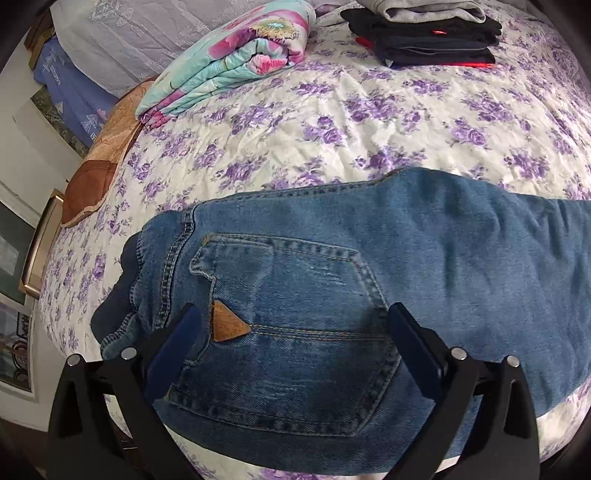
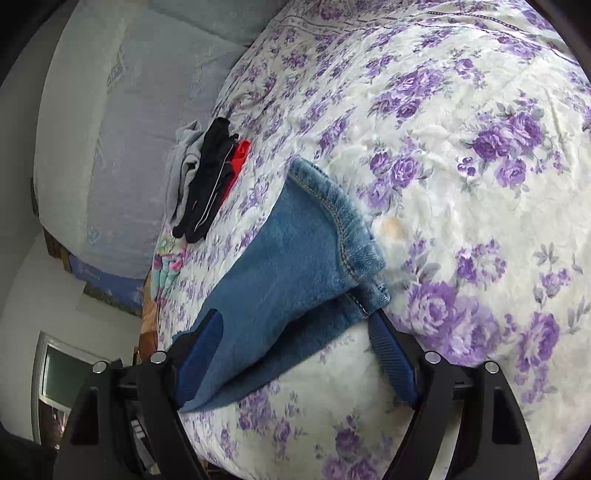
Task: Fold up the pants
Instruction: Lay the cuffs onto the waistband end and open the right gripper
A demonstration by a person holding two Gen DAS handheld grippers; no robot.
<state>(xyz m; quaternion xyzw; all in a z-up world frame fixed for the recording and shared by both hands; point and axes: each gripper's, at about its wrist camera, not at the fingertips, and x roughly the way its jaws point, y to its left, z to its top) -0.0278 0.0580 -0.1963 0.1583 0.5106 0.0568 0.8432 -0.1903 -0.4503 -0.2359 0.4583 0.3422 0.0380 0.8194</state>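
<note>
Left gripper: fingers spread wide, clamping nothing, poised above the seat of the blue jeans. Directly between and ahead of the fingertips, a back pocket with a small brown triangular patch close to the left finger. Left of that finger, the waistband end of the jeans, rumpled at the hem. Off to the right, the legs running flat out of view across the purple-flowered bedspread. Farther ahead and to the left, a folded floral quilt in turquoise and pink; farther ahead and to the right, a stack of folded clothes, black and dark layers with red edges, a grey piece on top. Far left, beyond the bed edge, a brown cushion or pad.

Right gripper: also fully parted, holding nothing, with the ankle end of the jeans lying between the fingers. Left finger over the denim edge; right fingertip just beside the lower cuff, contact impossible to judge. Just ahead, the two stitched cuffs stacked, the upper one offset forward. Right of the gripper, bare bedspread. Farther ahead and left, the stack of folded clothes, and nearer on that side a glimpse of the floral quilt.
</note>
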